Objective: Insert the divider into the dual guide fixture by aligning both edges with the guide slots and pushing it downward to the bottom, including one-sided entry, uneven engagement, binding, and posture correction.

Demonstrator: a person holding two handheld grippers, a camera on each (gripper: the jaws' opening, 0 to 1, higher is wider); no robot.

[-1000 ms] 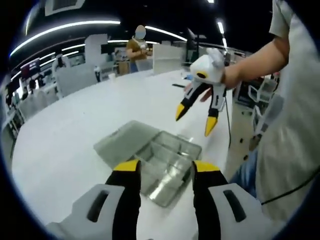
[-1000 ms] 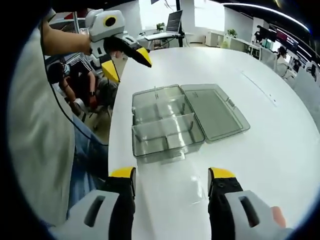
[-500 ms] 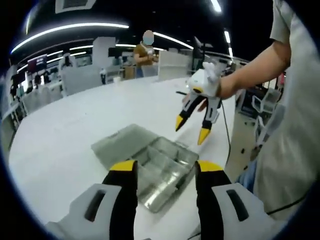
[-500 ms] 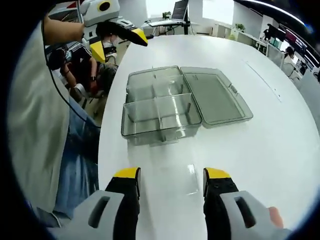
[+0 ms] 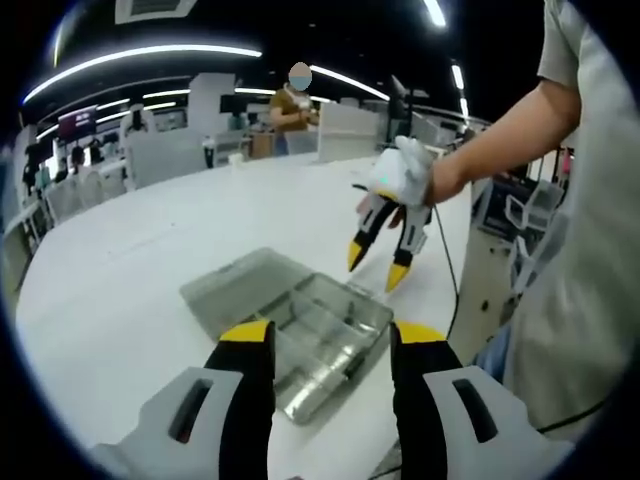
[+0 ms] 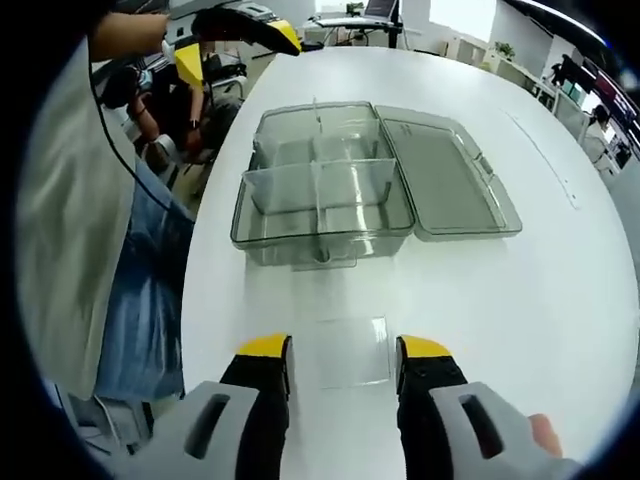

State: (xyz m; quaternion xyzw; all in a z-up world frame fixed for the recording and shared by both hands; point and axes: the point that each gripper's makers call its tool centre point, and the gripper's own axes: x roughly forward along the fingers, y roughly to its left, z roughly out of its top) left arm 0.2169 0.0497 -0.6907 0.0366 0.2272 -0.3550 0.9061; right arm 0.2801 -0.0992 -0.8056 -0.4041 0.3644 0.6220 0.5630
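Note:
A clear grey compartment box [image 6: 320, 190] sits on the white table [image 6: 560, 300] with its lid [image 6: 445, 185] folded flat open beside it. The box [image 5: 320, 335] has clear dividers standing inside. A loose transparent divider [image 6: 352, 352] lies flat on the table, just in front of the box. My right gripper [image 6: 345, 352] is open, its yellow tips on either side of that plate. That right gripper [image 5: 376, 268] hangs low over the near table edge, jaws apart. My left gripper [image 5: 332, 340] is open and holds nothing, hovering before the box. The left gripper [image 6: 238, 50] is raised beyond the box.
The table edge [image 6: 195, 280] runs close along the box side, with the person's jeans [image 6: 150, 290] and shirt [image 5: 590, 250] right against it. A cable [image 5: 445, 260] trails from the right gripper. Another person [image 5: 293, 105] stands far behind the table, among desks and chairs.
My right gripper has dropped toward the table, bringing the flat divider between its tips. Its jaws have narrowed slightly. The left gripper has stayed hovering in about the same place.

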